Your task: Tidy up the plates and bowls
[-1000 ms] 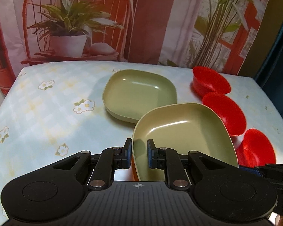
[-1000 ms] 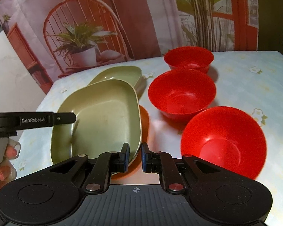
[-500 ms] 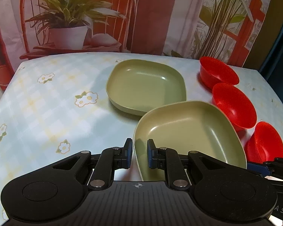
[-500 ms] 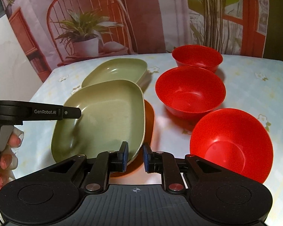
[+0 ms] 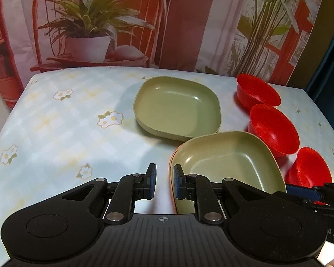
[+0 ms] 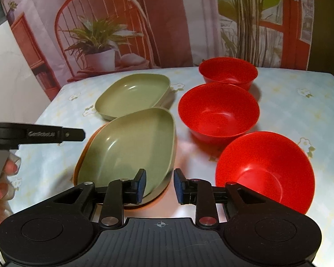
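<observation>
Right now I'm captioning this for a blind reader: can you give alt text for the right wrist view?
The right gripper, jaws open and gripping nothing, hovers by the near green plate, which sits on an orange plate. Another green plate lies behind; three red bowls line the right of the floral tablecloth.

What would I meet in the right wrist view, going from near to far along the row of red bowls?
Nearest red bowl → middle red bowl → farthest red bowl, close to the far edge of the table.
</observation>
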`<state>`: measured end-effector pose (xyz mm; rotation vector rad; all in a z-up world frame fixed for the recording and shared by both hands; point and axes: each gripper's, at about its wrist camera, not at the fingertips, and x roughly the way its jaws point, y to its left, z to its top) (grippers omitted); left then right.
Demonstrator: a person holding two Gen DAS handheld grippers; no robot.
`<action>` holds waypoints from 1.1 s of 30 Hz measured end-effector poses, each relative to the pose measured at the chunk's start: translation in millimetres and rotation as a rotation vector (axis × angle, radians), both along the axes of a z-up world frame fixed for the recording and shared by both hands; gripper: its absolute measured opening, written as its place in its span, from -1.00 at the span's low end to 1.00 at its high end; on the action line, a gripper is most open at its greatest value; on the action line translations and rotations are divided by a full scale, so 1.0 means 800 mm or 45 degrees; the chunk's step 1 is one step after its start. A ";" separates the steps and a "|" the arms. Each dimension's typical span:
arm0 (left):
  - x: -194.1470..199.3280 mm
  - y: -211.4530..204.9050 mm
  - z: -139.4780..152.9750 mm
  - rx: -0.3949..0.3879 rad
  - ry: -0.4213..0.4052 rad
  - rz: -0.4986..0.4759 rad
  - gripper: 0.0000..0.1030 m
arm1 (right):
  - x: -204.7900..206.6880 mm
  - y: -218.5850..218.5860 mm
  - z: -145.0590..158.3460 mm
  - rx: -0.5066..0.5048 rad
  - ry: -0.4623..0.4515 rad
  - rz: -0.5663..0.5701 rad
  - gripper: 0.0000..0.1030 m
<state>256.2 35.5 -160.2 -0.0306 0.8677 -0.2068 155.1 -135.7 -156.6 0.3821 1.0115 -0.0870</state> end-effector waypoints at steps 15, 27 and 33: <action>-0.018 0.000 -0.025 -0.044 0.066 -0.014 -0.66 | 0.001 0.006 -0.006 -0.028 0.012 0.028 -0.72; -0.020 -0.007 -0.026 -0.051 0.049 -0.021 -0.66 | 0.005 0.014 -0.010 -0.078 0.034 0.067 -0.73; -0.020 -0.001 -0.007 -0.025 0.004 -0.021 -0.66 | 0.006 0.011 0.004 -0.059 0.000 0.049 -0.60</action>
